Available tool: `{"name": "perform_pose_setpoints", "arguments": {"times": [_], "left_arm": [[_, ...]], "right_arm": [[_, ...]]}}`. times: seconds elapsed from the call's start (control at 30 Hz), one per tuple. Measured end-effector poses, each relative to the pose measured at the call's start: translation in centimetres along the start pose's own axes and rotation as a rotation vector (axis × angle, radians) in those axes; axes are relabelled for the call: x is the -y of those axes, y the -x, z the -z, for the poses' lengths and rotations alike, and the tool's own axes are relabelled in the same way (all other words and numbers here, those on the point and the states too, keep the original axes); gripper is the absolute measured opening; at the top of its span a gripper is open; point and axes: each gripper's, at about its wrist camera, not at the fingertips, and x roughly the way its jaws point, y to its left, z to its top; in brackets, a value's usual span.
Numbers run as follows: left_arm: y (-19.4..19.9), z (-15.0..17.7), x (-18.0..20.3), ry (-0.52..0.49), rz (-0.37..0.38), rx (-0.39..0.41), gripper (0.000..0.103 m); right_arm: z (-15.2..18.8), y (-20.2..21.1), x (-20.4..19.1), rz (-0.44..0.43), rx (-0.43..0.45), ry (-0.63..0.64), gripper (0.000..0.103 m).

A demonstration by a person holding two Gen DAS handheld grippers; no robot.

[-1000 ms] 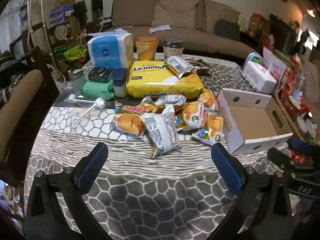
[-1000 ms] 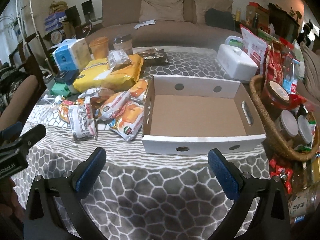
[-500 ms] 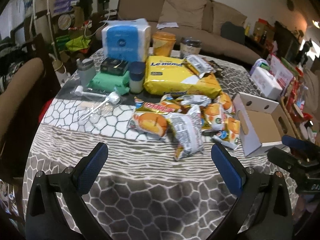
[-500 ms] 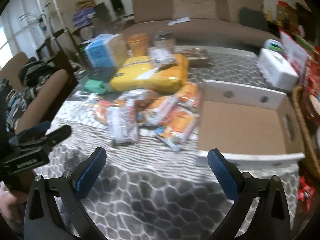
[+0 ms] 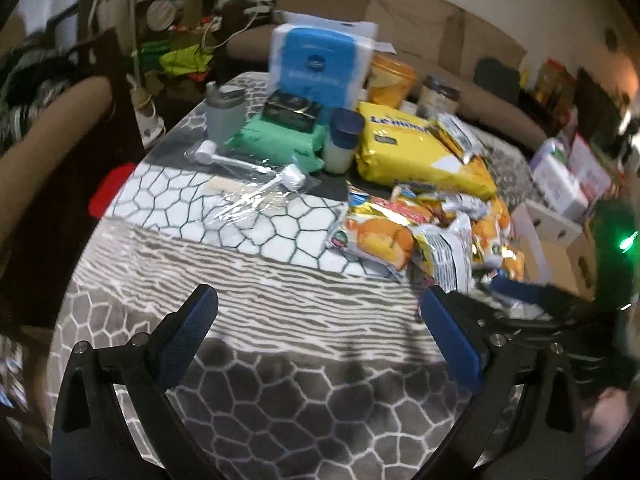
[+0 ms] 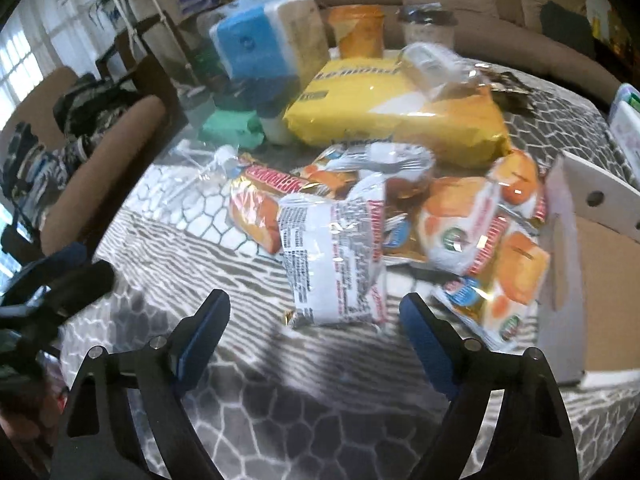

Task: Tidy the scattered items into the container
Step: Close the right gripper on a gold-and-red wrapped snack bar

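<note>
Closing right gripper (image 6: pixel 314 322), jaws wide, pinching nothing; white snack packet (image 6: pixel 334 260) just ahead between the fingertips. Left gripper (image 5: pixel 316 320) spread, empty. Cardboard box (image 6: pixel 592 264) right of pile.

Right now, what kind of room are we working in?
Most likely a lived-in home living room: a brown sofa with cushions stands behind the patterned-cloth table, which is heaped with snack packets and a tissue pack.

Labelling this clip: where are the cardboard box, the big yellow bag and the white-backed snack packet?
cardboard box (image 6: pixel 576 184), right wrist view, white back wall.
big yellow bag (image 6: pixel 400 116), right wrist view, top face.
white-backed snack packet (image 6: pixel 332 264), right wrist view, printed back.
</note>
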Motion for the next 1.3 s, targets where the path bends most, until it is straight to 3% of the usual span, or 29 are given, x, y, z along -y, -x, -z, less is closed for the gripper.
{"name": "perform_pose_setpoints", "arguments": {"times": [0.07,0.23,0.27,0.4,0.53,0.6,0.77,0.93,1.17,1.3], "left_arm": [[-0.1,0.0,-1.0,0.045,0.032,0.001,0.102],[-0.1,-0.2,-1.7,0.065,0.047,0.012,0.102],[-0.2,-0.2,-1.8,0.071,0.054,0.012,0.102],[-0.9,0.1,-1.7,0.079,0.068,-0.009,0.102],[-1.1,0.5,-0.9,0.059,0.101,-0.026,0.102],[-1.2,0.6,-0.7,0.055,0.112,-0.031,0.102],[-2.9,1.4,-0.2,0.081,0.164,-0.105,0.102],[-4.1,2.0,2.0,0.039,0.173,-0.140,0.102],[-4.5,4.0,5.7,-0.107,0.187,-0.197,0.102],[-4.5,5.0,7.6,-0.193,0.148,-0.197,0.102]], "right_arm": [[-0.2,-0.9,-0.3,0.024,-0.012,0.020,0.084],[-0.1,-2.4,0.5,0.084,-0.041,0.013,0.047],[-0.1,-2.2,0.9,0.061,-0.035,-0.007,0.047],[0.7,-1.1,3.0,-0.087,-0.043,-0.129,0.043],[2.9,-0.2,5.6,-0.389,-0.073,-0.362,0.037],[4.4,-0.3,6.0,-0.441,-0.117,-0.424,0.037],[5.8,1.9,7.1,-0.383,-0.088,-0.427,0.037],[5.1,5.0,7.1,-0.080,-0.057,-0.231,0.041],[4.3,7.7,6.5,0.026,-0.015,-0.058,0.046],[2.9,8.2,7.8,0.003,0.028,-0.114,0.047]]}}
